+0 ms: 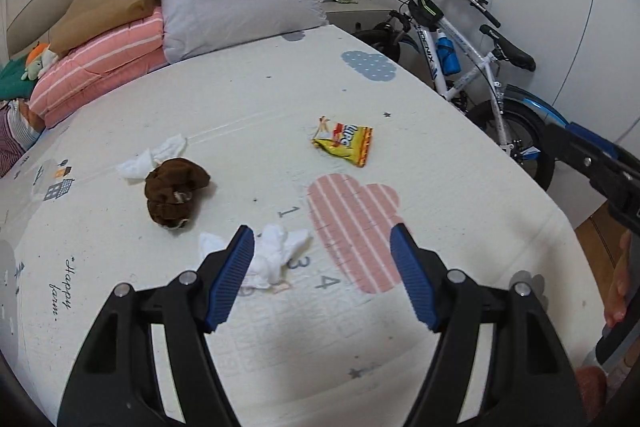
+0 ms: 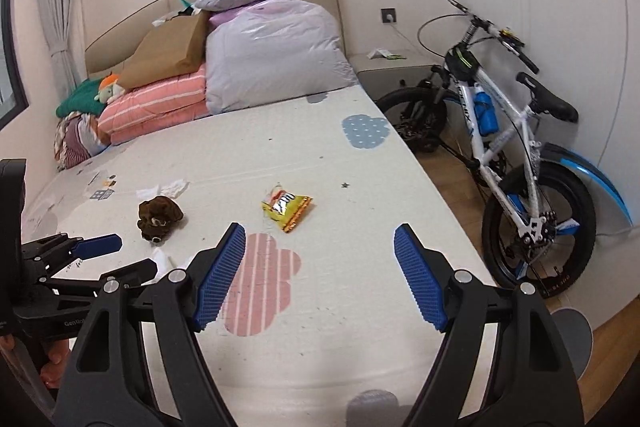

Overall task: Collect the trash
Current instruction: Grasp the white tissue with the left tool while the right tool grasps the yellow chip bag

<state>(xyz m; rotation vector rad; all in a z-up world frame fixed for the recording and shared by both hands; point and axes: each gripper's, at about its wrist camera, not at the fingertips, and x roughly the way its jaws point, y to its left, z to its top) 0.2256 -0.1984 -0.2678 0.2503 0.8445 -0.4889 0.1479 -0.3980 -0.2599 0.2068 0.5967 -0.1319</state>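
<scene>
Left gripper jaws wide apart, holding nothing; crumpled white tissue lies beside its left pad. Right gripper likewise spread, unloaded. Glossy yellow wrapper at frame centre on the quilted mat, long axis running lower right. Bicycle borders the mat's right edge.

the left gripper is spread wide, its blue ribbed pads well apart and nothing between them, held low over the near part of the bed. the right gripper is likewise agape and empty, nearer the bed's right edge. fingers of the hand holding it show at the frame's right edge.
</scene>
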